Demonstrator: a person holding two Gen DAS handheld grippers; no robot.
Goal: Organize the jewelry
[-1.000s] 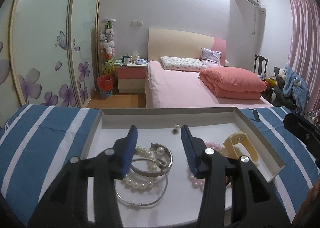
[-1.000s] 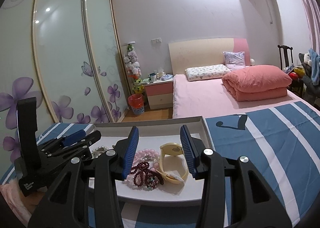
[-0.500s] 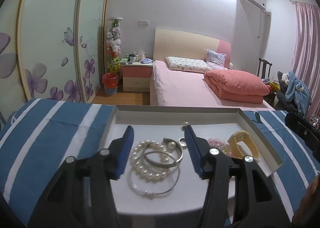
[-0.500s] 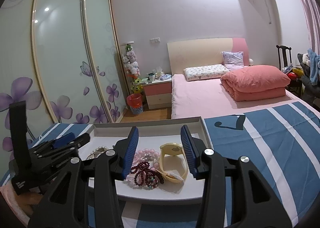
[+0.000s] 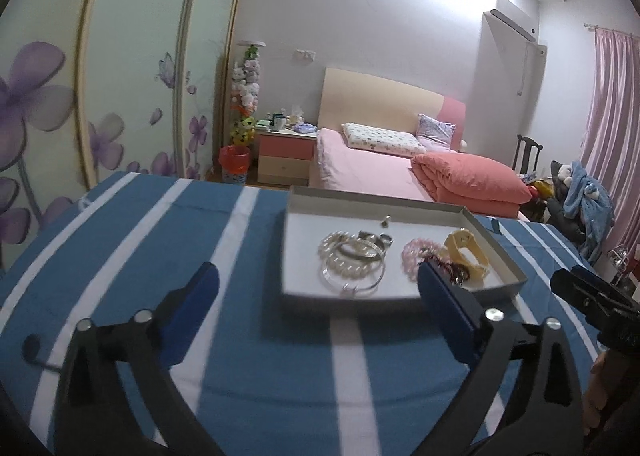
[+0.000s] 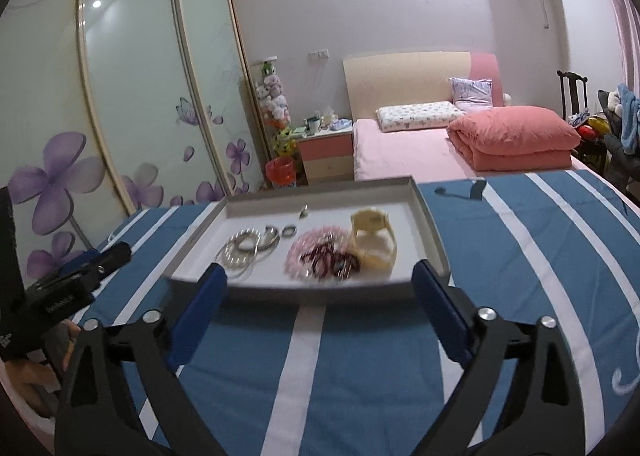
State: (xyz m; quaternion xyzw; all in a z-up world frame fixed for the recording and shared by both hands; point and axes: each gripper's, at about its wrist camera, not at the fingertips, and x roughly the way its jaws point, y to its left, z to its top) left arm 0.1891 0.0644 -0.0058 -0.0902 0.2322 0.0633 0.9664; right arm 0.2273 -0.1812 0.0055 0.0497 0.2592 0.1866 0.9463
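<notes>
You hold both the left gripper (image 5: 318, 290) and right gripper (image 6: 318, 282) wide and empty, framing the shallow white cardboard jewelry tray (image 6: 428, 216) at centre frame, probably choosing a piece.

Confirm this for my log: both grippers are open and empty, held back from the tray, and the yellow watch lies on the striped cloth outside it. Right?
Not quite. The yellow watch lies inside the tray, beside the pink bead bracelet, not on the striped cloth; the right wrist view shows it. The rest holds: left gripper and right gripper are open, empty, short of the tray.
</notes>
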